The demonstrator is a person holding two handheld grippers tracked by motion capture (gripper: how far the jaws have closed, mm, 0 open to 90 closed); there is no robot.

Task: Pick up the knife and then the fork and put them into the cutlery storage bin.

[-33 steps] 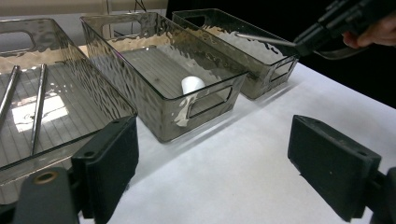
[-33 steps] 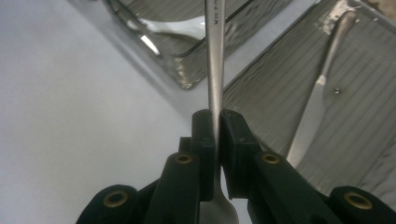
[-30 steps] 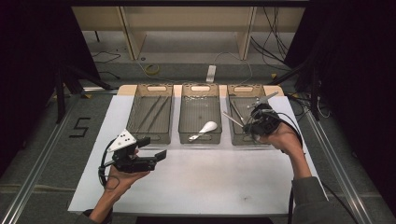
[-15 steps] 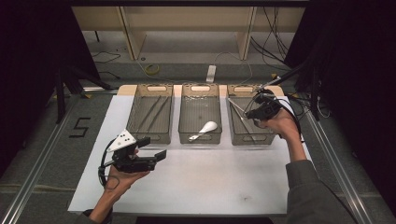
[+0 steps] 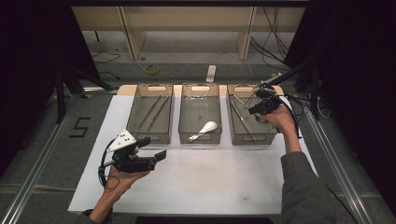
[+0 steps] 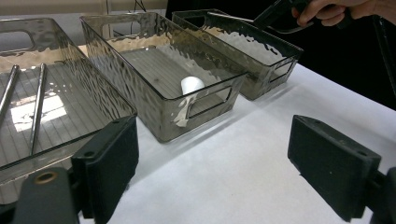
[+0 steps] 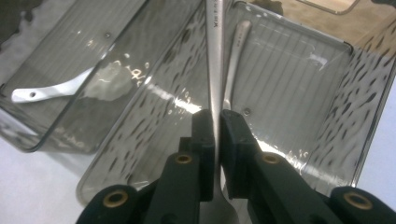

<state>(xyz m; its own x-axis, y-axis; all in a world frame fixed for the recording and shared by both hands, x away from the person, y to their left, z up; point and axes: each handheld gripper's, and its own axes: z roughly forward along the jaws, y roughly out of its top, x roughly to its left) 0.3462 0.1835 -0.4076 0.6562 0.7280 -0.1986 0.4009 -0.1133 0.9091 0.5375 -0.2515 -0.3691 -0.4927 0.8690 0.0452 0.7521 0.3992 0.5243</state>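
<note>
Counted on the bench [image 5: 224, 177]: three clear bins [image 5: 200, 112]. Two metal rods [image 5: 154, 112] in the left bin, one white spoon [image 5: 204, 129] in the middle bin, two metal utensils [image 7: 215, 60] at the right bin. Two grippers [image 5: 152, 150], one per hand.

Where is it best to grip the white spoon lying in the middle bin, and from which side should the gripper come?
Probably grip the white spoon on its handle, coming down from above, jaws across the handle. It lies flat on the floor of the middle bin, whose walls block any sideways approach; the handle is narrow, the bowl wide and rounded. The open left gripper is free for it.
</note>
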